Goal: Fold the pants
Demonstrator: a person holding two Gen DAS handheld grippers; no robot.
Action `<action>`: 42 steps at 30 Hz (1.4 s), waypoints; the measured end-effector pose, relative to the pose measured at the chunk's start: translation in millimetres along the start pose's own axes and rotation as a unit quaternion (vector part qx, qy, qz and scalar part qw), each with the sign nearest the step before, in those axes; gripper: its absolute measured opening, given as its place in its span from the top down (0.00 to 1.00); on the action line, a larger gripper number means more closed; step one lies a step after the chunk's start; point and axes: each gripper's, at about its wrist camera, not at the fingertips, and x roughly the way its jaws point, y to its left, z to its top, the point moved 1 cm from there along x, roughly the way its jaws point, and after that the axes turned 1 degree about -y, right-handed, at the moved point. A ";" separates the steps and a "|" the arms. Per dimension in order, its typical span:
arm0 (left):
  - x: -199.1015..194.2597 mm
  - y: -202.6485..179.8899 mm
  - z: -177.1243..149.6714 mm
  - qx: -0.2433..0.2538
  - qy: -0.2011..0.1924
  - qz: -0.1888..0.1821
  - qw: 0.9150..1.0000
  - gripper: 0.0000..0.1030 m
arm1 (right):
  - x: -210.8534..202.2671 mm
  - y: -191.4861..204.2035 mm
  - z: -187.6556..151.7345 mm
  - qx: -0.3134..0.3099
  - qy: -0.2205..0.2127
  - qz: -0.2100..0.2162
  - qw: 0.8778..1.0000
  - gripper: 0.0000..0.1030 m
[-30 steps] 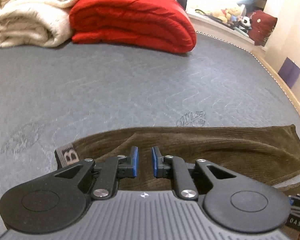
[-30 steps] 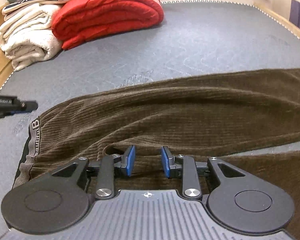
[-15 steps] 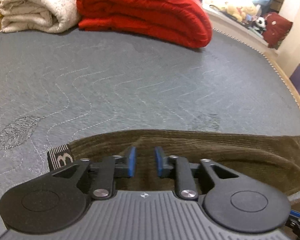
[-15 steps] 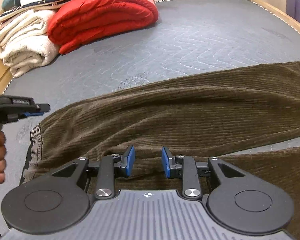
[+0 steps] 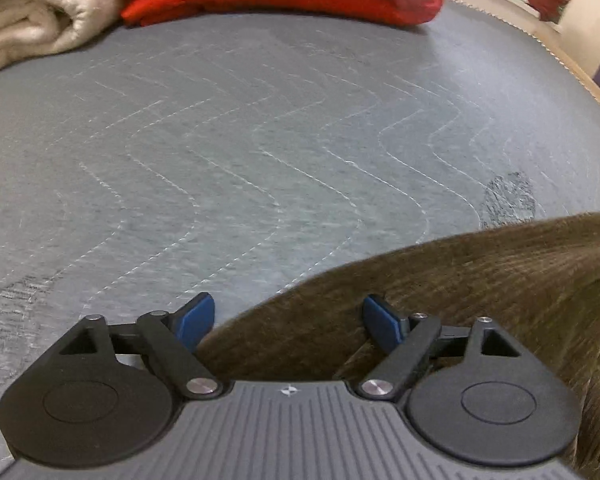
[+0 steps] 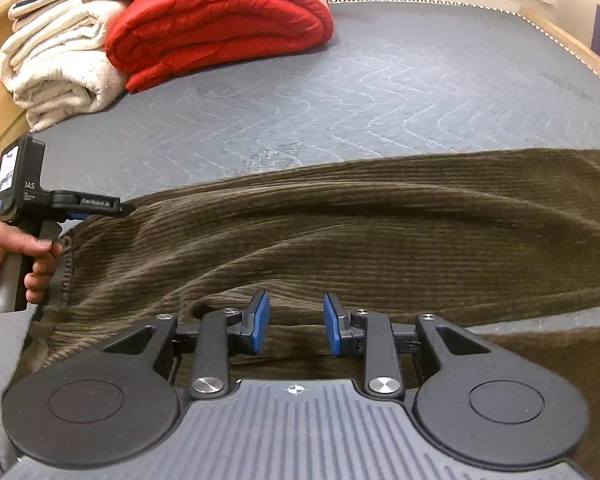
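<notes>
Left gripper [image 5: 288,320]: jaws opening wide over edge of brown corduroy pants [image 6: 340,232], pads clear of cloth. Right gripper [image 6: 296,322]: jaws partly apart over pants; grip indeterminate.

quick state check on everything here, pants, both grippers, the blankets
brown corduroy pants: spread flat across the grey mattress, not yet folded
left gripper: jaws opening, over the waistband edge of the pants, pads not pressing
right gripper: jaws partly open over a crease, not gripping
red blanket: folded
cream blanket: folded, beside the red one
</notes>
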 end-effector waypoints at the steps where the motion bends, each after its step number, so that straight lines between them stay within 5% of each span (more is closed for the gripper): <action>1: -0.8 -4.4 -0.9 0.010 -0.004 0.000 1.000 0.20 | 1.5 -4.2 -0.2 -0.006 -0.001 -0.002 1.000 0.70; 2: -2.4 -7.6 -1.3 0.022 -0.007 -0.004 1.000 0.29 | 3.2 -8.2 -0.5 -0.011 -0.001 -0.004 1.000 0.70; 4: -7.6 -11.2 -0.7 0.039 -0.010 -0.031 0.999 0.68 | 7.5 -21.0 0.2 -0.016 0.005 -0.011 1.000 0.70; 5: -11.9 -16.5 -0.1 0.056 -0.013 -0.032 0.998 0.77 | 8.5 -27.1 1.7 -0.012 0.007 -0.014 1.000 0.70; 9: -35.2 -38.5 -7.9 0.143 -0.035 0.000 0.989 0.89 | 1.7 -51.5 21.1 0.014 0.000 -0.011 1.000 0.70; 15: -117.8 -58.2 -41.7 0.153 -0.107 0.022 0.982 0.90 | -33.4 -79.3 56.3 0.005 -0.048 -0.031 0.998 0.70; 21: -233.2 -84.5 -144.6 0.166 -0.158 0.018 0.973 0.92 | -58.1 -118.2 72.6 0.036 -0.082 -0.067 0.994 0.70; 27: -249.8 -82.8 -272.7 0.113 -0.071 0.019 0.991 0.91 | -89.1 -145.3 56.3 0.123 -0.101 -0.054 0.986 0.70; 30: -262.0 -64.1 -285.6 0.028 -0.076 0.028 0.996 0.84 | -104.4 -153.5 39.5 0.162 -0.105 -0.038 0.980 0.70; 33: -283.8 -41.9 -292.0 -0.078 -0.088 0.006 0.993 0.80 | -123.8 -159.0 25.5 0.200 -0.119 -0.031 0.972 0.70; 37: -296.8 -39.8 -292.5 -0.101 -0.077 -0.017 0.992 0.76 | -149.4 -179.5 14.9 0.257 -0.149 -0.037 0.954 0.70; 39: -297.9 -43.8 -288.4 -0.107 -0.077 -0.031 0.991 0.53 | -159.1 -190.5 12.5 0.279 -0.164 -0.036 0.945 0.70; 42: -279.2 -42.3 -271.8 -0.142 -0.071 -0.058 0.986 0.39 | -175.7 -215.1 10.5 0.303 -0.201 -0.042 0.931 0.70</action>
